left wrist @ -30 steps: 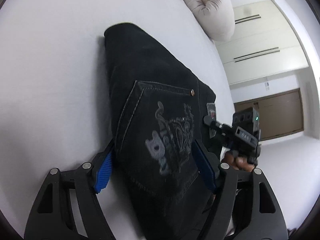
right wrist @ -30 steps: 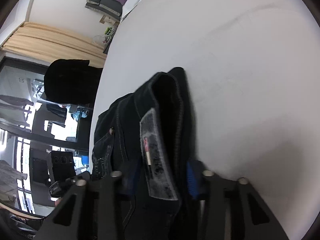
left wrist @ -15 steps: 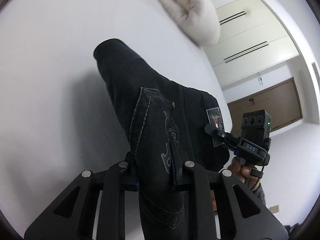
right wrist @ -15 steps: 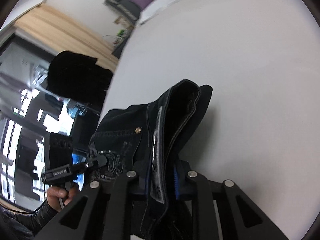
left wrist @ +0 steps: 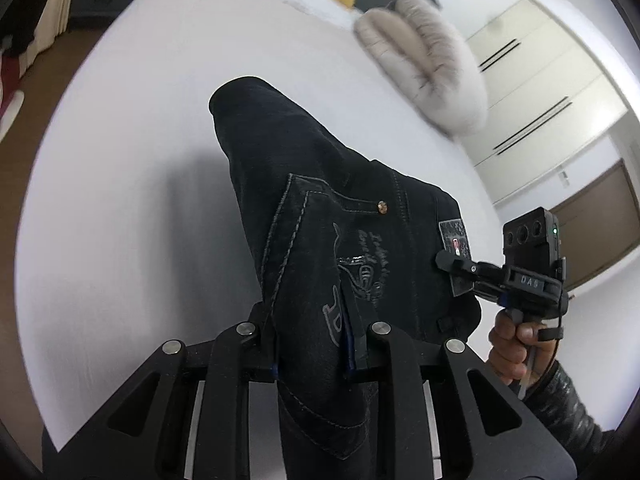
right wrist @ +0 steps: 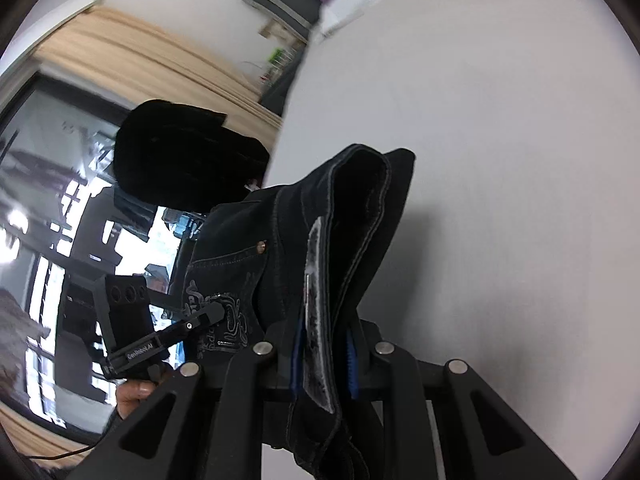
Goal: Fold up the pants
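I have the left gripper clamped on the pants at the embroidered pocket, and the right gripper clamped on the waistband by its grey patch. The pants hang above the white bed. The right gripper's housing reads "DAS".

My pants run off the 6 o'clock edge in both wrist views, so the legs are out of sight. Denim swallows my blue fingers. Pillow at 1 o'clock is smeared; pocket lettering unreadable.
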Demonstrator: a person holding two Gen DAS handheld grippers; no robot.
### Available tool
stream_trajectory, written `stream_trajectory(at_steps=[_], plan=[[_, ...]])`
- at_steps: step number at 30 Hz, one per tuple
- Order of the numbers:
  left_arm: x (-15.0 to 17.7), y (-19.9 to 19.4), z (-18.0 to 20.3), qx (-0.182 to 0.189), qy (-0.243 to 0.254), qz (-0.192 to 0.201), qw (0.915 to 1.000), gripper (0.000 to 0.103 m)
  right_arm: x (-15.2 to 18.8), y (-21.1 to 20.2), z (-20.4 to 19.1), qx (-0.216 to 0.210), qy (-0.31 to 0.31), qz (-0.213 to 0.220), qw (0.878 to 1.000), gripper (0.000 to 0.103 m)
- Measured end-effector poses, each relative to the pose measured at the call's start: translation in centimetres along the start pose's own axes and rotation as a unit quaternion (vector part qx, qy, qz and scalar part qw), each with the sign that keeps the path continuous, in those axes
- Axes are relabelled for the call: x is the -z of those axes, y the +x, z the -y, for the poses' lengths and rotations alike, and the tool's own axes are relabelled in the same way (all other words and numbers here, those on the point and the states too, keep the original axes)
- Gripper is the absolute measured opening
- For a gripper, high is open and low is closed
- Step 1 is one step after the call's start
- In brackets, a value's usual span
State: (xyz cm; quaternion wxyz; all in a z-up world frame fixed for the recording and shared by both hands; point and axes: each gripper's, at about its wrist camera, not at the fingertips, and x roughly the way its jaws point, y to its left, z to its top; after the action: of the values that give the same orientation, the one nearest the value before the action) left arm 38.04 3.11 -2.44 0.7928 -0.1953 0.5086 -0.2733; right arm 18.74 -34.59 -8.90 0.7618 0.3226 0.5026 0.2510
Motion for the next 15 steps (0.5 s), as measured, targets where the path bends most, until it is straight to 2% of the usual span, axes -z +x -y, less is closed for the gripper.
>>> stream_trajectory(at_steps=[2, 4, 6, 7, 9, 10, 12, 13, 15], plan=[[0.6, 2.1, -2.3, -0.014, -0.012, -0.017, 0.9997, 0.027, 0.5, 1.6, 2.2, -0.003, 0.023, -0.012, 1.0, 0.02], [1.3, 2.8, -3.9, -0.003, -0.026, -0.011, 0.9996, 0.036, 0.9, 2.3, 4.7, -0.027, 0.054, -0.009, 0.998, 0.027], [1.5, 2.9, -5.4, 0.029, -0.04, 0.003, 0.9988, 0.038, 1.5, 2.3, 7.0, -0.081, 0.08, 0.003, 0.993, 0.026], [1.5, 2.9, -5.6, 0.033, -0.038, 0.006, 0.9987, 0.038, 1.6, 2.1, 7.3, -0.093, 0.083, 0.007, 0.992, 0.026], [1.5, 2.7, -5.3, 0.029, -0.028, 0.01, 0.9991, 0.038, 1.7, 1.8, 7.4, -0.099, 0.09, 0.014, 0.991, 0.026], [1.8, 2.6, -4.7, 0.021, -0.024, 0.014, 0.9994, 0.039, 1.8, 1.5, 7.3, -0.097, 0.095, 0.016, 0.991, 0.03], [2.6, 1.9, -3.5, -0.019, -0.015, 0.024, 0.9994, 0.042, 2.3, 0.5, 6.8, -0.076, 0.097, 0.028, 0.992, 0.037], [2.9, 1.0, -2.5, -0.051, -0.001, 0.04, 0.9979, 0.044, 2.8, -0.4, 6.3, -0.05, 0.091, 0.036, 0.994, 0.043], [3.7, -1.2, 0.2, -0.125, 0.04, 0.083, 0.9878, 0.05, 3.9, -2.2, 5.0, 0.004, 0.069, 0.054, 0.996, 0.05]])
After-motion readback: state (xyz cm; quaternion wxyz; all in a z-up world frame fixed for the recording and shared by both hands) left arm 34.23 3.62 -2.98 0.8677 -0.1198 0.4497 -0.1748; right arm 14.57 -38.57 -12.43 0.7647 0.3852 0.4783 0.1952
